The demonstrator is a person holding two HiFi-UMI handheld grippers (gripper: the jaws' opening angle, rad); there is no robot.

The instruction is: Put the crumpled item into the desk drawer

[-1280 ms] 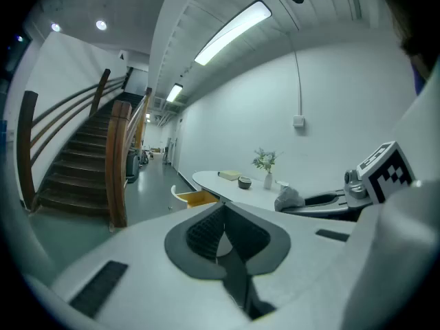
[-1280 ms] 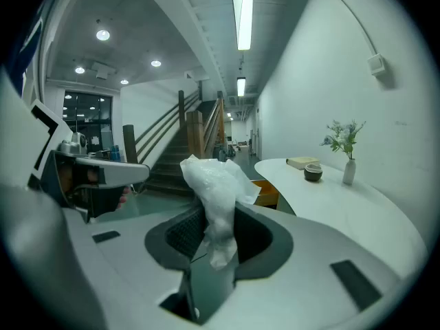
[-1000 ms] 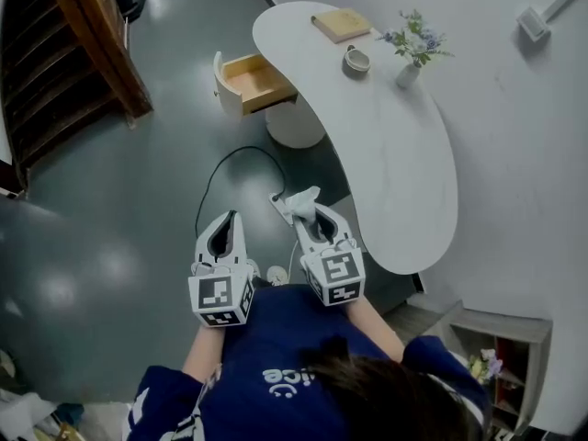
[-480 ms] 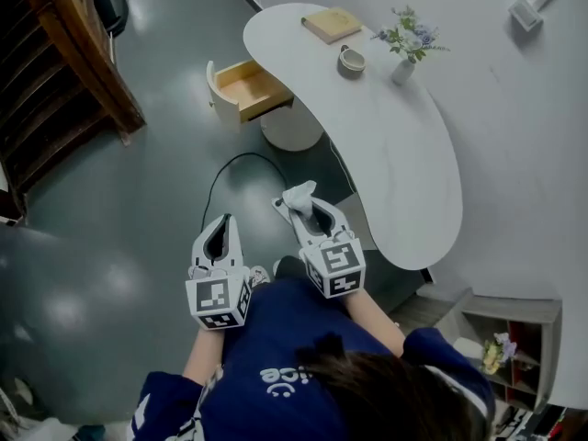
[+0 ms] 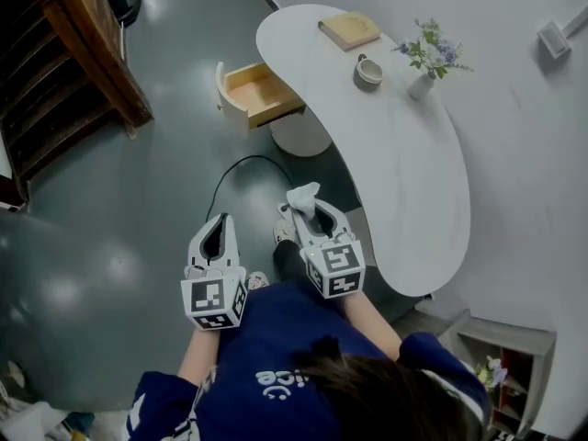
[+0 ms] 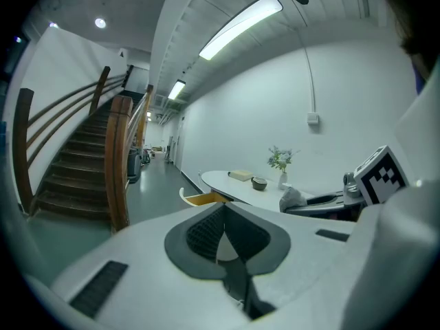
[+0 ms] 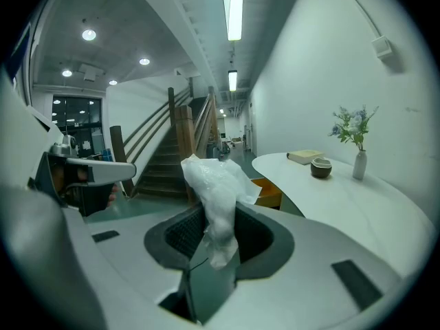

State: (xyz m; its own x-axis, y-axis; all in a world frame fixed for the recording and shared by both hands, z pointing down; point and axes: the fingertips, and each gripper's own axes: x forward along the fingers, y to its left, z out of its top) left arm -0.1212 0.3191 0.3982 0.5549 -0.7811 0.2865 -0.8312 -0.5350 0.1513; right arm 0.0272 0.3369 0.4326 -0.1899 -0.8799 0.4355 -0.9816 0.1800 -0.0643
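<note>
A crumpled white plastic wad point(image 7: 214, 191) is pinched between the jaws of my right gripper point(image 7: 214, 229) and sticks up past the tips; from the head view the wad point(image 5: 301, 197) shows at the front of the right gripper point(image 5: 309, 211). My left gripper point(image 5: 219, 231) is held beside it, jaws together with nothing between them; its own view shows the left gripper point(image 6: 221, 238) the same way. The desk drawer point(image 5: 260, 93) stands pulled open and looks bare inside, well ahead of both grippers, under the white curved desk point(image 5: 404, 154).
On the desk are a book point(image 5: 349, 29), a small bowl point(image 5: 369, 71) and a vase of flowers point(image 5: 427, 67). A wooden staircase point(image 5: 69, 67) is at the far left. A black cable point(image 5: 241, 165) loops on the grey floor. A low shelf point(image 5: 501, 366) stands at the right.
The view has shifted slightly as the person moves forward; both grippers stay side by side, the right one still holding the wad. The drawer stays open.
</note>
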